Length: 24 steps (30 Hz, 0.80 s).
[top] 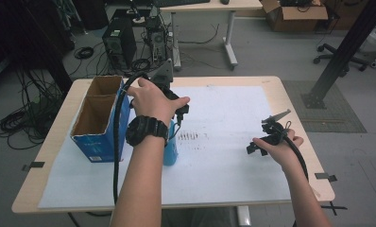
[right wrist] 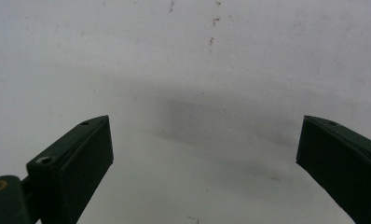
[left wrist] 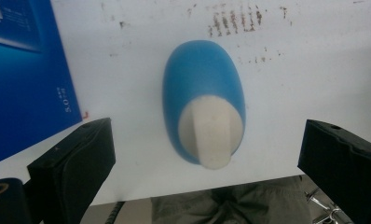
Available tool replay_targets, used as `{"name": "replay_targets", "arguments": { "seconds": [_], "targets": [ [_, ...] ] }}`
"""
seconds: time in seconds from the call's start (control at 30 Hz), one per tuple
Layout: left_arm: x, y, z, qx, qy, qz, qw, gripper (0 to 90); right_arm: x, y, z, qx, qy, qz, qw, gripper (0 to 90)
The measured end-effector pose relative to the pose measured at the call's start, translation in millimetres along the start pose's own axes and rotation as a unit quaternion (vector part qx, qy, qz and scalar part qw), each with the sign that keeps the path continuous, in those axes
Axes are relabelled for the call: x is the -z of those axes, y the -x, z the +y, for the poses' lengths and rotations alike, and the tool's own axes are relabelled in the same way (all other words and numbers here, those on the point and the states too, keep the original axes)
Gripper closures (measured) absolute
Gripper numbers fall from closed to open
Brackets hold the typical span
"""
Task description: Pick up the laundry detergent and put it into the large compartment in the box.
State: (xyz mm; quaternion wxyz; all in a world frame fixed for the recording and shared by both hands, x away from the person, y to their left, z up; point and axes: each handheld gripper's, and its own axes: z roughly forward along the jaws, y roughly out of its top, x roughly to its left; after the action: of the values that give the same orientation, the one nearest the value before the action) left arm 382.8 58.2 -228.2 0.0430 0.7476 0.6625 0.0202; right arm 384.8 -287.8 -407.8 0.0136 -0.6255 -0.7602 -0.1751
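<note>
A blue rounded bottle with a white cap (left wrist: 204, 107) stands upright on the white paper sheet (left wrist: 305, 70). My left gripper (left wrist: 206, 128) hangs straight above it, open, with one jaw on each side and well apart from it. In the high view the bottle (top: 170, 149) is partly hidden under the left hand and the left gripper (top: 175, 111). My right gripper (top: 258, 144) rests low over the right part of the sheet. Seen from its own camera, the right gripper (right wrist: 204, 126) is open with just bare paper (right wrist: 183, 60) between its jaws.
A tall open blue cardboard box (top: 98, 118) stands at the table's left, close beside the bottle; its blue wall (left wrist: 20, 70) is near my left jaw. Dark smudges (top: 193, 137) mark the sheet's middle. Beyond the table are a computer tower (top: 119, 42), cables and another desk.
</note>
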Motion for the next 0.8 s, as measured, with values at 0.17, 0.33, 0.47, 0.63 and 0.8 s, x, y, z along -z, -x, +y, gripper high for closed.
{"name": "replay_targets", "arguments": {
  "seconds": [0.17, 0.33, 0.47, 0.63, 0.8],
  "targets": [
    [-10.1, 0.7, 0.4, 0.003, -0.006, 0.002, 1.0, 4.1, -3.0, 2.9, -1.9, 0.001, -0.002, 0.001, 1.0, 3.8],
    [-21.1, 3.3, 1.6, 0.001, -0.014, 0.001, 0.9999, 4.1, -5.2, 3.8, -2.7, 0.0, -0.001, 0.004, 1.0, 3.8],
    [-26.2, 4.8, 1.9, 0.001, -0.018, 0.001, 0.9998, 4.1, -6.0, 4.5, -3.3, 0.001, 0.0, 0.004, 1.0, 3.8],
    [-36.5, 4.7, 2.0, 0.003, -0.025, 0.001, 0.9997, 4.1, -6.8, 6.1, -5.0, 0.0, 0.0, 0.005, 1.0, 3.8],
    [-42.1, 4.3, 1.8, 0.008, -0.029, 0.003, 0.9996, 4.2, -7.1, 6.1, -5.9, 0.002, 0.002, 0.007, 1.0, 3.4]
  ]
}}
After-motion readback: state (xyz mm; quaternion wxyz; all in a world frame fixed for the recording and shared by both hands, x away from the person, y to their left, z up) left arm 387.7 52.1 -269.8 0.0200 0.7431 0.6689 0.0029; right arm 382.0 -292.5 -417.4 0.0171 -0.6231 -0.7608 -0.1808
